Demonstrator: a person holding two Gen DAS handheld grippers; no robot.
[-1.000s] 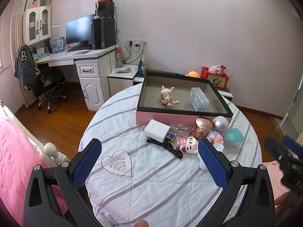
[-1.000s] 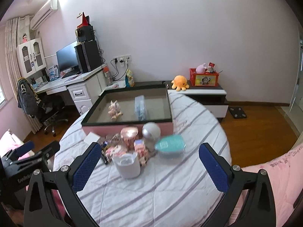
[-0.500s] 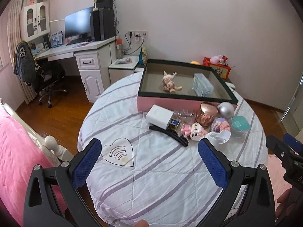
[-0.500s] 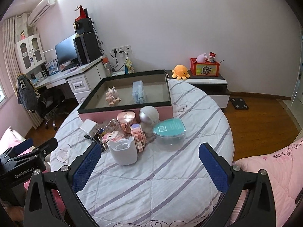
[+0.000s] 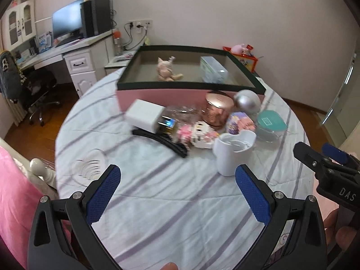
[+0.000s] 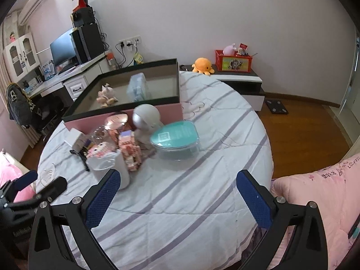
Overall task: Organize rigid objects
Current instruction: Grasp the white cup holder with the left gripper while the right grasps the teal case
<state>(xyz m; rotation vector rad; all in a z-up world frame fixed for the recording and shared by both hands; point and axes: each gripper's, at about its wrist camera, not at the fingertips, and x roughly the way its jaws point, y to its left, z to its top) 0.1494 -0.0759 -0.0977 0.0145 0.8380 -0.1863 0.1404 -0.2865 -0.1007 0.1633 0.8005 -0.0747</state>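
A pink box with a dark rim (image 5: 157, 95) (image 6: 173, 110) stands at the far side of the round table and holds a small plush (image 5: 166, 69) and a clear packet (image 5: 212, 69). In front of it lie a white box (image 5: 145, 114), a black clip (image 5: 159, 140), a rose-gold jar (image 5: 217, 109), a silver ball (image 5: 247, 101), pink block toys (image 5: 195, 133), a teal-lidded container (image 6: 175, 138) and a white cup (image 5: 231, 151) (image 6: 108, 168). My left gripper (image 5: 177, 193) is open and empty, short of the cup. My right gripper (image 6: 177, 199) is open and empty, with its left finger next to the cup.
The round table has a striped white cover (image 5: 168, 191). A pink bed (image 6: 315, 198) lies at the right, a desk with a monitor (image 5: 65, 24) at the back left, and a low cabinet with an orange plush (image 6: 202, 65) behind.
Both grippers have moved forward and lower toward the cluster of objects, which now looks larger and closer. Both stay open and empty.
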